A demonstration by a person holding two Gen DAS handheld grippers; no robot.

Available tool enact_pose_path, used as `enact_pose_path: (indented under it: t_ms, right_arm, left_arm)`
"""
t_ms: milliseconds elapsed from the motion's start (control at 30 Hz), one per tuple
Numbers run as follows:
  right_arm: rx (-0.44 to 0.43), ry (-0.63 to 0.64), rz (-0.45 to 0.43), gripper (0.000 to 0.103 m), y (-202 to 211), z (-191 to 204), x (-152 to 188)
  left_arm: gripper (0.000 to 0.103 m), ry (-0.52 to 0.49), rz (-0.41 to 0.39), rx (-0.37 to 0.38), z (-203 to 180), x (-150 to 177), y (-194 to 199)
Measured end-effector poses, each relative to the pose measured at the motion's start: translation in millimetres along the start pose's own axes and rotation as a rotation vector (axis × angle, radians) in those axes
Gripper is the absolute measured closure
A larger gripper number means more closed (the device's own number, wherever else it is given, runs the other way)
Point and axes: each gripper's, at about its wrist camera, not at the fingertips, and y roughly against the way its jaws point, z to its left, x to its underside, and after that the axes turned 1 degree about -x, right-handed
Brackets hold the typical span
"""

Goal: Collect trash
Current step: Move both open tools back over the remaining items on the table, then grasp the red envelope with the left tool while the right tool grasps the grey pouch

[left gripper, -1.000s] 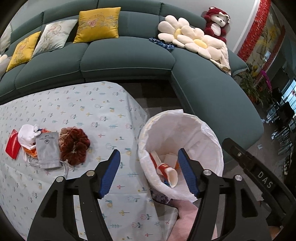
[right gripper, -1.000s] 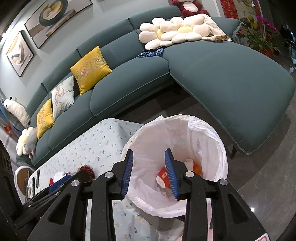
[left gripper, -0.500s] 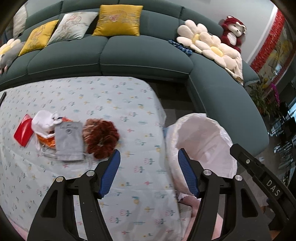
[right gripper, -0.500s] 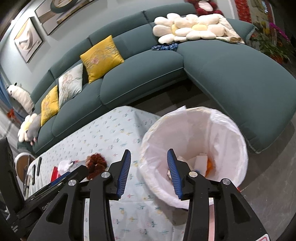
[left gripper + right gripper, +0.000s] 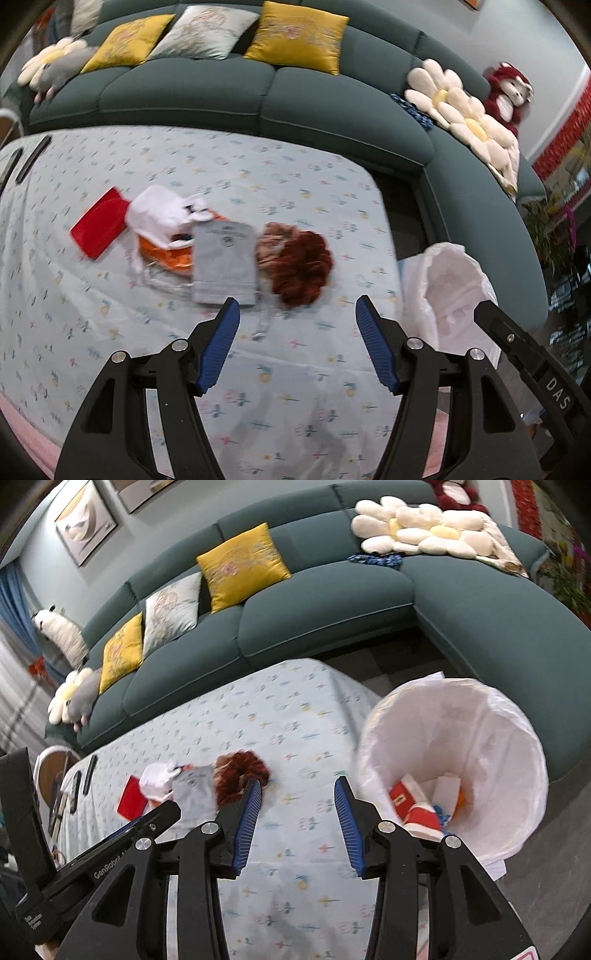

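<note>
We have swung both grippers off the bin [image 5: 454, 775] toward the table: a second ago the left gripper [image 5: 297, 332] framed the bin's mouth between its jaws, now bare tablecloth [image 5: 295, 369] lies there, the trash pile [image 5: 221, 254] just ahead, while the right gripper [image 5: 297, 808], jaws wider, has the bin beside its right jaw

Yellow cushions [image 5: 297, 36]: two. Grey cushion [image 5: 207, 33]: one. Flower pillows [image 5: 451, 99]: three. Bin [image 5: 454, 764]: one. Red card [image 5: 99, 227]: one. Grey pouch [image 5: 224, 266]: one. Scrunchie [image 5: 300, 266]: one. Black remotes [image 5: 33, 158]: two. Wall pictures [image 5: 85, 518]: two.
</note>
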Motion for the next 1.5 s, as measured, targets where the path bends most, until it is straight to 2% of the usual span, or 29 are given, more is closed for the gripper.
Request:
enact_pose_path:
  t_ms: [467,633,833,900,1000,1233,1433,1500]
  right_arm:
    - [-0.047,0.101,0.090,0.062,-35,76,26]
    - [-0.060,0.130,0.128,0.062,-51,102,35]
    - [-0.068,0.171,0.182,0.058,-79,132,45]
    - [-0.067,0.174,0.198,0.057,-88,139,48]
    - [-0.064,0.171,0.229,0.057,-105,148,50]
    - [-0.033,0.164,0.283,0.057,-145,163,52]
    - [0.000,0.169,0.314,0.053,-172,169,51]
    - [0.012,0.161,0.330,0.053,-181,166,52]
  left_arm:
    - [0.041,0.121,0.001,-0.074,100,3,5]
    - [0.038,0.144,-0.002,-0.113,135,0,4]
    - [0.037,0.144,-0.002,-0.166,178,-8,-1]
    - [0.030,0.151,-0.006,-0.178,193,-13,-4]
    - [0.030,0.138,-0.010,-0.189,210,-22,-10]
    - [0.030,0.125,0.015,-0.170,235,-44,-34]
    - [0.041,0.130,0.052,-0.124,241,-56,-61]
    - [0.052,0.122,0.062,-0.111,241,-58,-68]
